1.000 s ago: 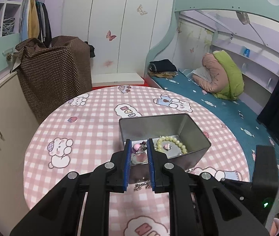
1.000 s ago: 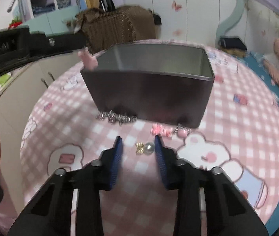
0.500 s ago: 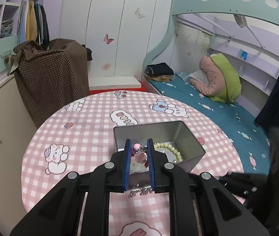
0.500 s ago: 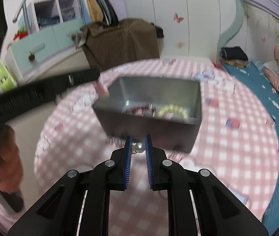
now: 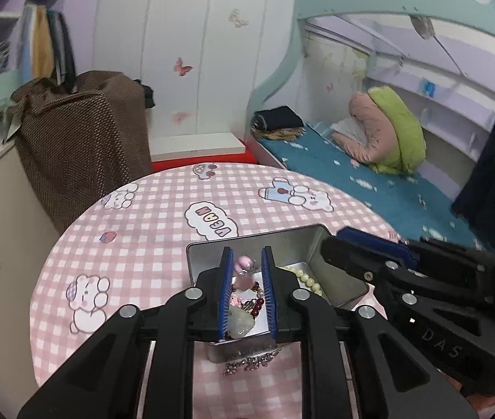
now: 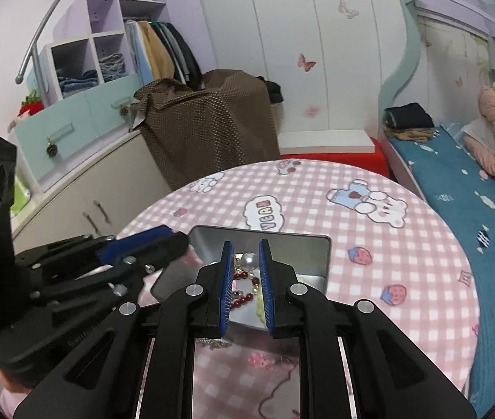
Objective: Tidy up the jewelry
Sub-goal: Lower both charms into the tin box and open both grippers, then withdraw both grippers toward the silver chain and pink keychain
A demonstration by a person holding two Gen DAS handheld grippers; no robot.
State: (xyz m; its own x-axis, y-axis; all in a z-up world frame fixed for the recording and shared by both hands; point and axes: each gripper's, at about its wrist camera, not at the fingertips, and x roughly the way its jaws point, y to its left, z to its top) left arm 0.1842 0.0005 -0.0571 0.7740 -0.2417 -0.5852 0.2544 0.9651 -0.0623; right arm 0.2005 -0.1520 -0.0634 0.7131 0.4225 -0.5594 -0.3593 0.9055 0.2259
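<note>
A silver tin (image 5: 284,239) stands open on the pink checked table (image 5: 142,244). My left gripper (image 5: 246,249) hovers over its near end. Its jaws are opening, and a pink bead charm (image 5: 244,267) hangs loose between the pads. My right gripper (image 6: 245,242) is over the same tin (image 6: 322,244). Its jaws are opening too, with a pearl earring (image 6: 249,261) between them and a gap beside it. Inside the tin lie a pearl bracelet (image 5: 305,279) and a red bead bracelet (image 6: 244,298). Each gripper shows in the other's view: the right gripper (image 5: 334,239), the left gripper (image 6: 142,244).
A rhinestone chain (image 5: 251,361) lies on the cloth just in front of the tin, and a small pink piece (image 6: 261,359) beside it. A brown dotted covered box (image 5: 80,139) stands beyond the table's far left edge, a bunk bed (image 5: 352,160) to the right.
My right gripper has shut on the pearl earring, lifted it off the table and carried it over the tin. Both grippers' jaws have now widened. The left gripper stayed over the tin.
</note>
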